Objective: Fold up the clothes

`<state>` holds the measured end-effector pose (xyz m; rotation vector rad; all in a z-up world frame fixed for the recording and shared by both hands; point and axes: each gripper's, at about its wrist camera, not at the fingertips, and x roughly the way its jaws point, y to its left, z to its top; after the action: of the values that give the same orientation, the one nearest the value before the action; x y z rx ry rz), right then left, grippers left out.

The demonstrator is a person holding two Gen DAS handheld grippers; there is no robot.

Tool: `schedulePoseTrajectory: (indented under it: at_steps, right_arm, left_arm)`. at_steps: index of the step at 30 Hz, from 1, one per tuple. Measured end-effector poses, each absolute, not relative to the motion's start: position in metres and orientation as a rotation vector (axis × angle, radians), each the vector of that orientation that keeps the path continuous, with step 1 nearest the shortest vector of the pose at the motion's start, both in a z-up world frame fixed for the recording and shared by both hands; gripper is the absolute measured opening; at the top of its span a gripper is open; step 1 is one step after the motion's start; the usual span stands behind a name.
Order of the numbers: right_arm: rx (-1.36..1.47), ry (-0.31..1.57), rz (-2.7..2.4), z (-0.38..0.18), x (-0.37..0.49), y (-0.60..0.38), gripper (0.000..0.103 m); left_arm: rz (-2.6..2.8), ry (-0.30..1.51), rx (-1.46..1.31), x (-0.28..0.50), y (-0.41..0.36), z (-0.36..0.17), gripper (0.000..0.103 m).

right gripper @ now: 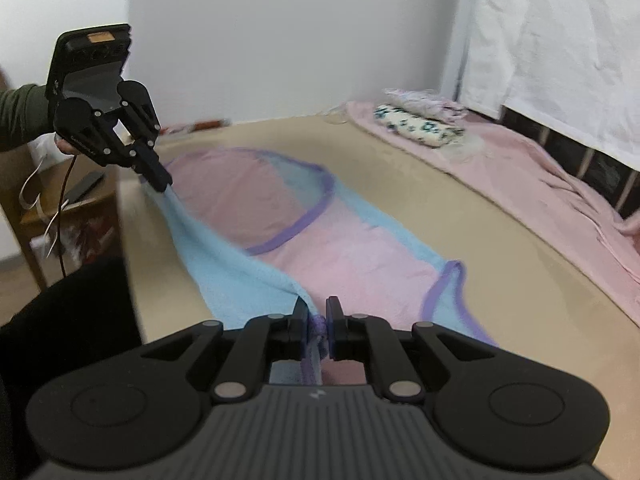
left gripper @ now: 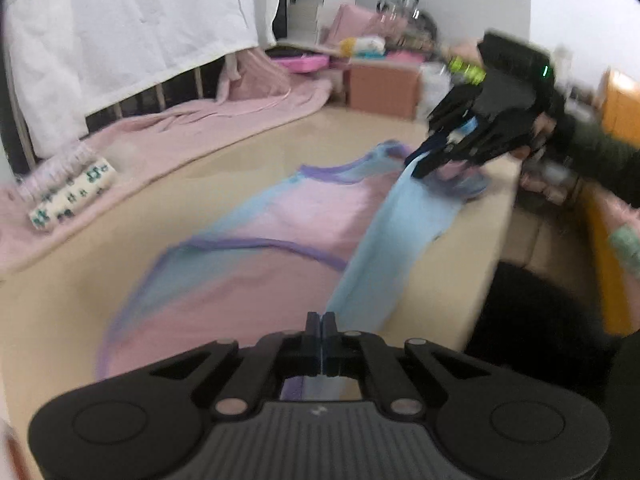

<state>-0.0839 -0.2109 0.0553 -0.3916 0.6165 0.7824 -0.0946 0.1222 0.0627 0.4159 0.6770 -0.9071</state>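
Pink and blue garment (right gripper: 332, 240) spread flat on the beige surface (right gripper: 460, 216), near edge lifted. Left hand-held gripper (left gripper: 321, 322) pressed together on the blue hem, nothing but a sliver of cloth between the pads. Right hand-held gripper (right gripper: 318, 316) pinching a bunched purple-trimmed corner. Blue strip stretched taut between the two. Risk here: thin pinch on the left, so likely to slip if pulled harder. Uneven lift, and the fold lands crooked. Too near the surface's near edge, and cloth could slide off.
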Motion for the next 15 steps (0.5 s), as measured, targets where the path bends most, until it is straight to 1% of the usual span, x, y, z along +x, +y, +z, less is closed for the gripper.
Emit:
schedulePoseTrajectory:
  at_steps: [1, 3, 4, 5, 6, 7, 9, 11, 12, 13, 14, 15]
  right_arm:
    - [-0.393, 0.629, 0.769, 0.054, -0.075, -0.211, 0.008]
    - [-0.437, 0.644, 0.726, 0.046, -0.062, -0.202, 0.012]
    - [-0.472, 0.642, 0.697, 0.042, -0.057, -0.196, 0.021]
    - [-0.513, 0.627, 0.66, 0.039, -0.056, -0.192, 0.035]
    - [-0.545, 0.601, 0.618, 0.04, -0.058, -0.192, 0.04]
    - [-0.548, 0.566, 0.582, 0.046, -0.062, -0.198, 0.049]
    - [-0.489, 0.511, 0.556, 0.062, -0.074, -0.221, 0.054]
    - [-0.405, 0.481, 0.583, 0.077, -0.093, -0.25, 0.062]
    - [-0.368, 0.486, 0.599, 0.081, -0.102, -0.263, 0.065]
    - [-0.333, 0.504, 0.613, 0.082, -0.111, -0.275, 0.072]
    - [-0.306, 0.528, 0.621, 0.08, -0.12, -0.285, 0.074]
    - [-0.288, 0.553, 0.623, 0.076, -0.13, -0.294, 0.074]
  left_arm:
    - [-0.904, 0.718, 0.436, -0.083, 0.119, 0.056, 0.001]
    - [-0.87, 0.767, 0.459, -0.066, 0.116, 0.047, 0.002]
    - [-0.846, 0.775, 0.455, -0.061, 0.118, 0.044, 0.004]
    - [-0.829, 0.767, 0.415, -0.059, 0.127, 0.046, 0.012]
    - [-0.808, 0.756, 0.373, -0.059, 0.137, 0.049, 0.012]
    - [-0.786, 0.746, 0.332, -0.061, 0.148, 0.052, 0.015]
    - [-0.741, 0.74, 0.266, -0.068, 0.168, 0.054, 0.025]
    - [-0.695, 0.734, 0.202, -0.075, 0.187, 0.055, 0.03]
    - [-0.668, 0.733, 0.182, -0.079, 0.192, 0.053, 0.031]
    - [-0.635, 0.724, 0.17, -0.084, 0.195, 0.05, 0.031]
    - [-0.605, 0.703, 0.163, -0.09, 0.195, 0.048, 0.031]
    - [-0.59, 0.676, 0.16, -0.097, 0.197, 0.047, 0.031]
